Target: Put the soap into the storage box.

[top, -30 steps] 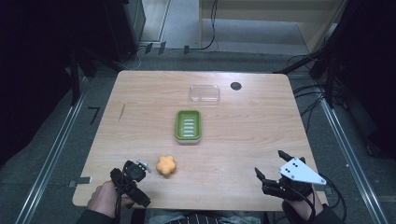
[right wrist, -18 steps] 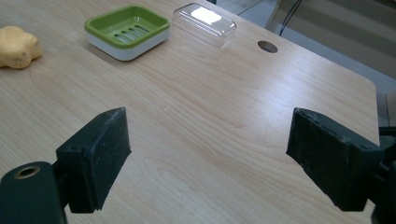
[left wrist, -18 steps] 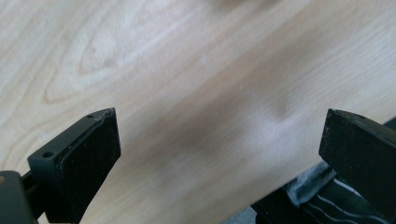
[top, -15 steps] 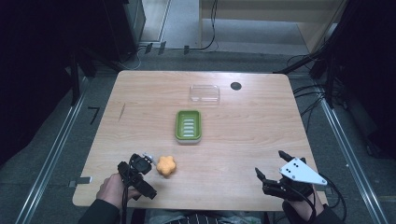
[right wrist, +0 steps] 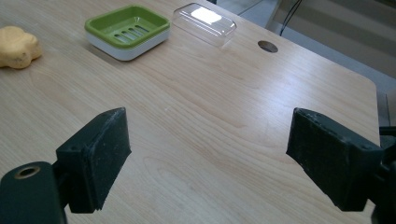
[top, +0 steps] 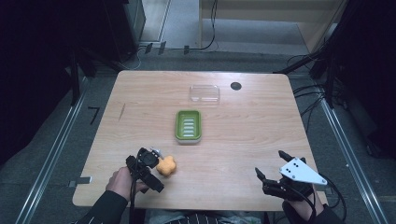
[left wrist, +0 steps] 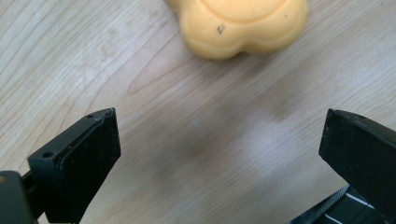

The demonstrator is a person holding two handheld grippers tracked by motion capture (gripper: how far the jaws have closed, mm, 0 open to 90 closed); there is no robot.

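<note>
An orange flower-shaped soap (top: 167, 165) lies on the wooden table (top: 243, 135) near its front left. My left gripper (top: 150, 168) sits just left of the soap, touching or almost touching it. In the left gripper view the soap (left wrist: 238, 23) lies just ahead of the left gripper (left wrist: 219, 135), whose jaws are open wide with only bare wood between them. A green soap dish (top: 188, 126) stands at the table's middle, and a clear lid (top: 204, 93) lies behind it. My right gripper (top: 270, 163) rests open near the front right edge, holding nothing. The right gripper (right wrist: 210, 140) faces the dish (right wrist: 127, 30), lid (right wrist: 205, 23) and soap (right wrist: 16, 46).
A round dark hole (top: 236, 86) sits in the tabletop to the right of the lid. Metal rails (top: 56, 144) run along the floor on both sides of the table. Cables (top: 322, 107) lie on the floor to the right.
My left gripper has moved right and slightly forward, up to the orange soap. The right gripper, soap, dish and lid have stayed put.
</note>
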